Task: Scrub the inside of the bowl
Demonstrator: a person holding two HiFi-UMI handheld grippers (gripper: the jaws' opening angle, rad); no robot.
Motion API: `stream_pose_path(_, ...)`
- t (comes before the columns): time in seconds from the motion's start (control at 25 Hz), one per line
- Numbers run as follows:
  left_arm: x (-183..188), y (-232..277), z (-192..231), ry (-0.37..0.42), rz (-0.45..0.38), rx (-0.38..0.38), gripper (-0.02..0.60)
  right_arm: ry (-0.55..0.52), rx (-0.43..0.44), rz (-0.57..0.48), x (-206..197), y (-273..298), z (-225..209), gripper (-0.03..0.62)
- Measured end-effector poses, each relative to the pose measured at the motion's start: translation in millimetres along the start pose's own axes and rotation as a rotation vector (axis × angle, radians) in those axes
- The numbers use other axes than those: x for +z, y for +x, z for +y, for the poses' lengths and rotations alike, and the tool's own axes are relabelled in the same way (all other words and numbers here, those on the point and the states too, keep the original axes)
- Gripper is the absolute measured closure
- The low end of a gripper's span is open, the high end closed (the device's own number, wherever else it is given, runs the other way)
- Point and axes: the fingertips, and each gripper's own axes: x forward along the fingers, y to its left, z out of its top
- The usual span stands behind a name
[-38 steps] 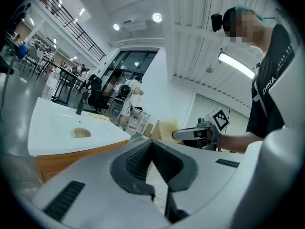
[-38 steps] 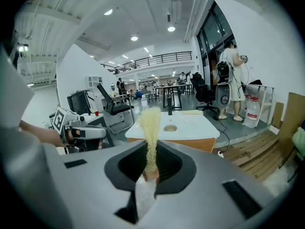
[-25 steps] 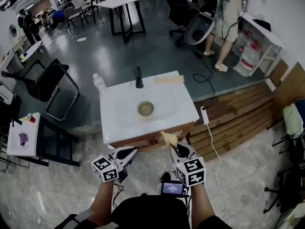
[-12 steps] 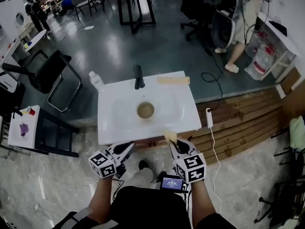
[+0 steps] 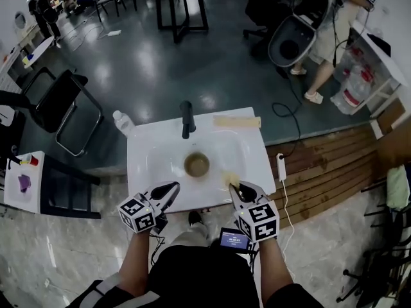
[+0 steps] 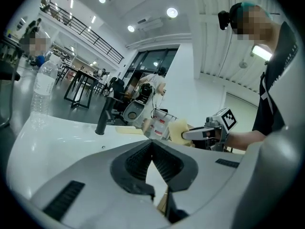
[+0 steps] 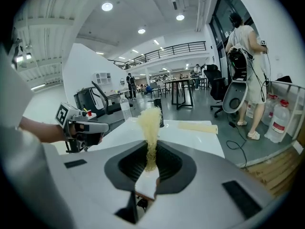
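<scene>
Right tool point(image 7: 151, 162) — jaws closed on a yellow sponge point(image 7: 149, 120), gripped by its lower end so that the bulk stood clear ahead of the jaws. Judged sensible: the free end is the part that has to reach down inside the bowl.

Left tool point(image 6: 152, 146) — jaws fully together, nothing between them. It hung at the near edge of the white tabletop point(image 5: 137, 172), level with the right tool and to its left, apart from everything on the surface. Judged role: spare tool for steadying the bowl, for which it would first have to open.

Bowl point(image 5: 196, 164): brownish, upright, sitting at the bottom of the basin point(image 5: 221, 147) sunk in the tabletop, just in front of the black faucet point(image 5: 187, 117). The placement suits washing, with the spout right behind it. Neither tool touched it. The sponge was near the basin's front right rim, short of the bowl.

Also on the tabletop: a clear bottle point(image 5: 121, 121) at the back left corner and a pale flat strip point(image 5: 237, 122) along the back right edge, both well away from the work.

Status, judged: scrubbing not yet begun. The next move calls for carrying the sponge forward and down into the bowl. Risk: a light bowl lying unheld on a smooth basin could slide or spin under the sponge.
</scene>
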Motion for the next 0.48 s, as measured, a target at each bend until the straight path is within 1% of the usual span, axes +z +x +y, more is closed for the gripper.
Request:
stream_pose_path(0.2, 20, 21, 40, 0.012, 0.034, -0.029, 0.578, -0.029, -0.010, 0.013, 32, 44, -6, 0.551)
stream_pose_path(0.32, 25, 27, 59, 0.015, 0.053, -0.041, 0.578, -0.020, -0.011, 0.021, 37, 62, -4, 0.551)
stream_pose_path(0.48, 22, 34, 73, -0.004, 0.072, -0.055, 0.578, -0.008, -0.009, 0.040, 36, 78, -3, 0.551)
